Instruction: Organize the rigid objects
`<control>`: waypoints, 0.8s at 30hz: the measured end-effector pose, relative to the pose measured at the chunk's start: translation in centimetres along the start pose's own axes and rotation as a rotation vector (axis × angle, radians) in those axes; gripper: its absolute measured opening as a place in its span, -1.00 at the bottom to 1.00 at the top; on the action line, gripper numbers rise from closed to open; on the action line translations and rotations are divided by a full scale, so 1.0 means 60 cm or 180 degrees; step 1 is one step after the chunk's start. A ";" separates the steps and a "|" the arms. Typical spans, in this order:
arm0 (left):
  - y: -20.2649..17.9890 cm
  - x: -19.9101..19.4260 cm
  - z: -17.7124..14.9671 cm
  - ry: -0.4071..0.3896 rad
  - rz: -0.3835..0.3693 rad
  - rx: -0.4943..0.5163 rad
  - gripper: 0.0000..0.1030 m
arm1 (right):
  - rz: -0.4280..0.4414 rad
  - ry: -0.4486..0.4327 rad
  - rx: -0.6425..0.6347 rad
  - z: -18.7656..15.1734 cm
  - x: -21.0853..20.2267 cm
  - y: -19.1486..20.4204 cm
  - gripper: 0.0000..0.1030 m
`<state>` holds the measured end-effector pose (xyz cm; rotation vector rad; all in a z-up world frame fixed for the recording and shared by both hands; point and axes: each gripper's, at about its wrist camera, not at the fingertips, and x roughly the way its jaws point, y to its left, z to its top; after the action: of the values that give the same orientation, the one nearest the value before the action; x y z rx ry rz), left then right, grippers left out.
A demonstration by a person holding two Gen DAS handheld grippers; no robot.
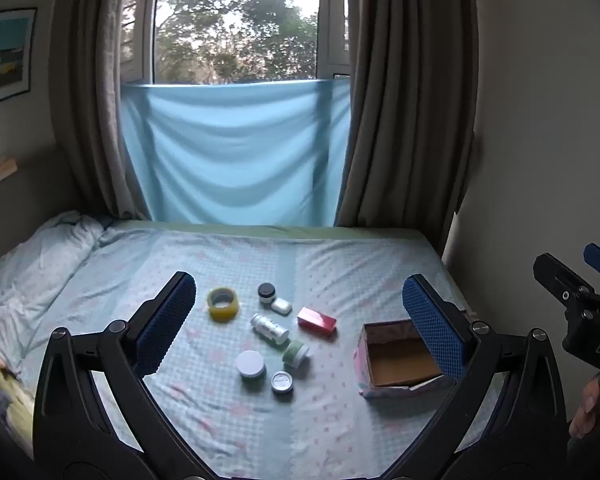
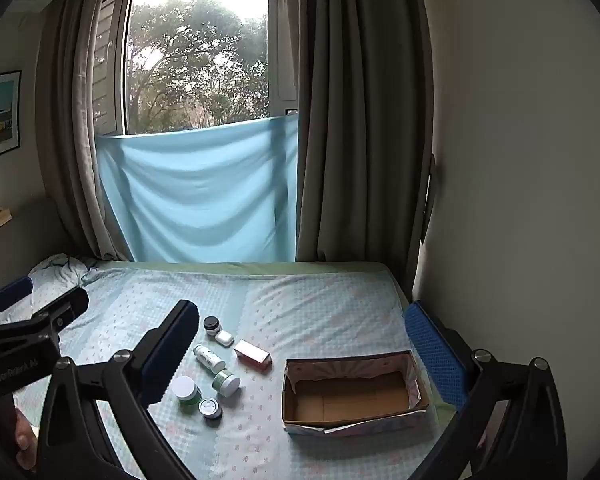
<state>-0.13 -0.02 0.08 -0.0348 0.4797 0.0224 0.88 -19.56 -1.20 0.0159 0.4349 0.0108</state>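
On the bed lie a yellow tape roll (image 1: 222, 304), a black-lidded jar (image 1: 266, 293), a small white case (image 1: 281, 306), a red box (image 1: 317, 320), a white bottle (image 1: 269, 328), a green jar on its side (image 1: 296, 353), a white-lidded green jar (image 1: 251, 365) and a small silver tin (image 1: 281, 383). An open cardboard box (image 1: 398, 356), empty inside, sits to their right. My left gripper (image 1: 300, 326) hangs open above the items, holding nothing. My right gripper (image 2: 304, 350) is open too, over the red box (image 2: 253, 355) and the cardboard box (image 2: 352, 394).
A crumpled quilt (image 1: 32, 264) lies at the bed's far left. Curtains and a blue cloth (image 1: 236, 152) hang at the window behind the bed. A wall (image 2: 520, 200) runs close along the bed's right side. A person's hand (image 1: 586, 408) shows at the right edge.
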 end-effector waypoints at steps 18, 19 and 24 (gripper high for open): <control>-0.025 -0.009 0.004 -0.0077 -0.0083 0.0150 0.99 | -0.0102 0.0028 0.0001 0.004 -0.005 -0.018 0.99; -0.026 -0.008 0.003 -0.0075 -0.0075 0.0154 0.99 | -0.0103 0.0022 -0.0005 0.005 -0.005 -0.019 0.99; -0.029 -0.002 0.000 -0.0068 -0.0061 0.0147 0.99 | -0.0091 -0.0006 -0.0032 0.003 0.000 -0.019 0.99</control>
<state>-0.20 -1.79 0.18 0.0060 0.4584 -0.0069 0.94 -20.70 -1.06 0.0000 0.4330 -0.0151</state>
